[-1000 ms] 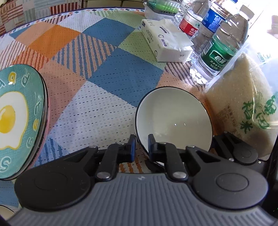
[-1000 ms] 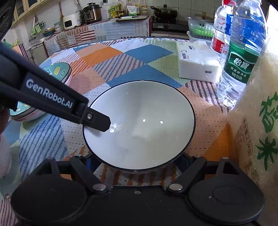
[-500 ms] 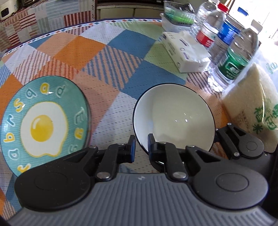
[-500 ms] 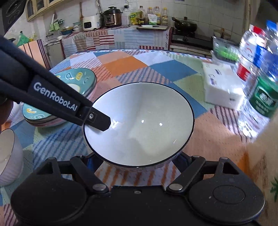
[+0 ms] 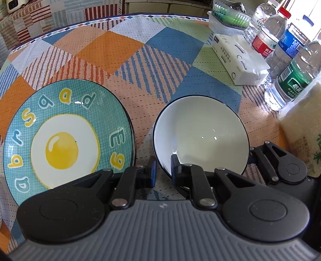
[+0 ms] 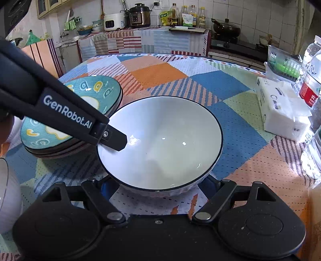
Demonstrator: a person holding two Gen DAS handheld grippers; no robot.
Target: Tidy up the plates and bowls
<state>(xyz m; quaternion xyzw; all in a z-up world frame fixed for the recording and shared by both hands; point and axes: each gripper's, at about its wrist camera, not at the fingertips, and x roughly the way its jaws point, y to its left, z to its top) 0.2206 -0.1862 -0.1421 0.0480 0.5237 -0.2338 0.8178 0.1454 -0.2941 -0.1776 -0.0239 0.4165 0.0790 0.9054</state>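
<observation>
A white bowl with a dark rim (image 5: 200, 134) (image 6: 160, 142) is held above the patchwork tablecloth. My left gripper (image 5: 163, 170) is shut on the bowl's near-left rim, one finger inside (image 6: 114, 140) and one outside. My right gripper (image 6: 158, 187) spans the bowl's lower body with its jaws wide, the fingers mostly hidden under the bowl. A stack of teal egg-pattern plates (image 5: 64, 138) (image 6: 66, 128) stands just left of the bowl. Another white bowl (image 6: 8, 196) shows at the left edge of the right wrist view.
A tissue pack (image 5: 238, 60) (image 6: 280, 112), several water bottles (image 5: 291, 80) (image 6: 313, 96) and a bag of rice (image 5: 301, 124) stand to the right. A plastic basket (image 5: 228, 18) sits at the back right. A kitchen counter (image 6: 140, 38) lies beyond the table.
Both grippers have carried the bowl up and to the left, away from the bottles and rice bag. The plate stack is now close beside it.
</observation>
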